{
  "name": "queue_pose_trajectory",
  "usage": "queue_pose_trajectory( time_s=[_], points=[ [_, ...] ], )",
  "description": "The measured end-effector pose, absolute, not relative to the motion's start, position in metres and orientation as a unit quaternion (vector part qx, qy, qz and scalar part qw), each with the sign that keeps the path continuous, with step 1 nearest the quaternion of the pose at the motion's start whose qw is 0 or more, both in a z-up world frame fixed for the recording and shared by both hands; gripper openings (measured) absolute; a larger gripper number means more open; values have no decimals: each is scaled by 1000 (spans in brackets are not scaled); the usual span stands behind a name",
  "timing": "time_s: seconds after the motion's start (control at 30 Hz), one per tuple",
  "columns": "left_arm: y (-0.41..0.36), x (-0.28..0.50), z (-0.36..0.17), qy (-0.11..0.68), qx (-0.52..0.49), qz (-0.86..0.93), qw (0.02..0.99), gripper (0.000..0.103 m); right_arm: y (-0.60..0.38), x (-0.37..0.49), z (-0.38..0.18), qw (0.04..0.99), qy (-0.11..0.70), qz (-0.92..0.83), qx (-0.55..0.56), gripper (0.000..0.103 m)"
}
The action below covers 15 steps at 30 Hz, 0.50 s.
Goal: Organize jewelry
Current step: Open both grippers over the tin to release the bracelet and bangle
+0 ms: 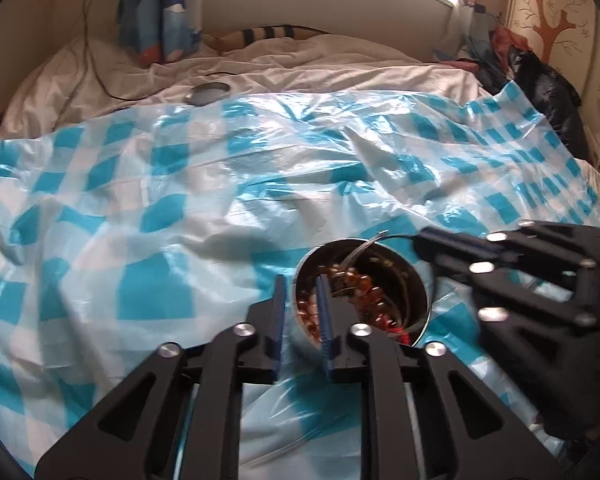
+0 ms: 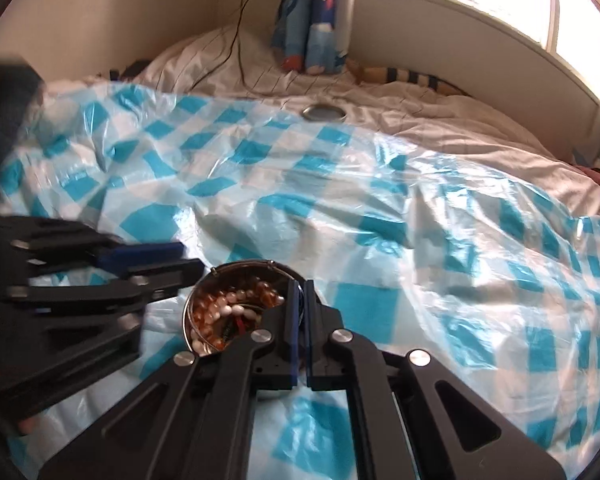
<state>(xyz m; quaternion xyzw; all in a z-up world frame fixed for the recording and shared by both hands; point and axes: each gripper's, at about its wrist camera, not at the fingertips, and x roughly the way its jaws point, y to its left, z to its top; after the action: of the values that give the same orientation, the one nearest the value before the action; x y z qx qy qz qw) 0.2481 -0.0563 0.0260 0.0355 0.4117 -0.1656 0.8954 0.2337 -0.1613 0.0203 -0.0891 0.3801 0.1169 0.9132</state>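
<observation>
A round metal tin [image 1: 418,292] [image 2: 189,322] sits on the checked plastic sheet, filled with amber and white bead jewelry [image 1: 366,290] [image 2: 236,304] and a thin silver bangle [image 1: 374,238]. My left gripper [image 1: 300,282] [image 2: 192,259] straddles the tin's left rim, one finger outside and one inside. Its jaws stand apart and do not press the wall. My right gripper [image 2: 300,285] [image 1: 424,248] is shut on the tin's opposite rim. The tin's round lid [image 1: 208,93] [image 2: 324,113] lies far back on the white duvet.
A blue-and-white checked plastic sheet [image 1: 180,184] [image 2: 380,208] covers the rumpled bed. A black cable [image 1: 94,64] trails over the duvet. Blue patterned fabric [image 1: 160,12] hangs by the curved headboard. A black bag [image 1: 548,92] and clothes are piled at the far right.
</observation>
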Motion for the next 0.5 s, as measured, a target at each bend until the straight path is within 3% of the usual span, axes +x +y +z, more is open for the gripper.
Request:
queue_pose_trajectory(
  time_s=[0.2, 0.23, 0.3, 0.33, 0.5],
  points=[
    [-47, 203, 41, 391, 93, -127, 907, 50, -171, 215, 24, 912, 389, 113, -64, 6],
    [-47, 193, 42, 388, 99, -122, 908, 54, -180, 201, 31, 913, 388, 117, -43, 11],
    [-45, 173, 44, 386, 105, -113, 910, 59, -195, 173, 40, 918, 381, 110, -10, 48],
    [-44, 166, 44, 385, 105, -111, 910, 64, -200, 161, 42, 921, 377, 101, -3, 73],
    [-41, 112, 40, 388, 92, -87, 913, 82, -222, 79, 32, 918, 386, 78, 47, 75]
  ],
)
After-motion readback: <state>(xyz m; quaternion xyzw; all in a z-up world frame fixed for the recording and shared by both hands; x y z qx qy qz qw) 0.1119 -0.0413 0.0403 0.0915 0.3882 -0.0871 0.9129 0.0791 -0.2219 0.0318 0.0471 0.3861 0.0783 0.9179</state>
